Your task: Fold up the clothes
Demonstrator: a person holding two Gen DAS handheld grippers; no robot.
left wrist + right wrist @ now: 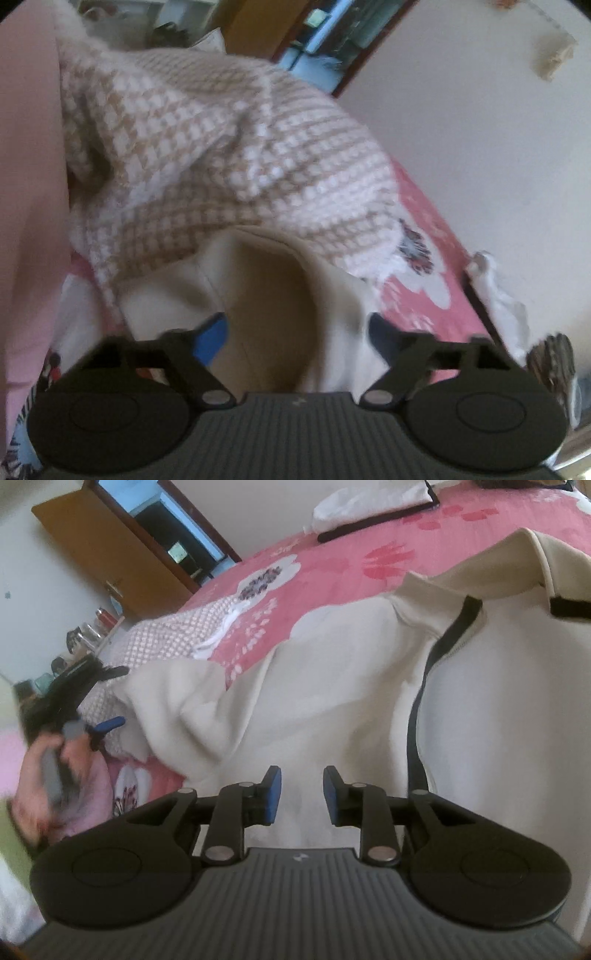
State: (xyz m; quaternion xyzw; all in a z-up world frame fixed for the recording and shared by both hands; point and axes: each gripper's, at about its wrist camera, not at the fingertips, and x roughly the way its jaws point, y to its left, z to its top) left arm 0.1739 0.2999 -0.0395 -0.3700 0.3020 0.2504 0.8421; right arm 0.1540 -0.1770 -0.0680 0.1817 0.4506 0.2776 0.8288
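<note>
A cream jacket (332, 686) with a dark zip strip lies spread on the pink flowered bedsheet (325, 565). My right gripper (302, 794) hovers just over its body, open, with a narrow gap and nothing pinched between the blue pads. In the left wrist view the jacket's sleeve cuff (273, 302) gapes toward the camera between the fingers of my left gripper (295, 336), which stand apart; I see no pad pressing the cloth. A beige-and-white houndstooth knit (221, 147) is heaped behind the cuff. The picture is blurred.
A person's hand (48, 775) holds the left gripper at the sleeve end. Folded white cloth (369, 509) lies at the bed's far edge. A brown wooden door (107, 554) and a shelf with bottles (88, 631) stand beyond the bed.
</note>
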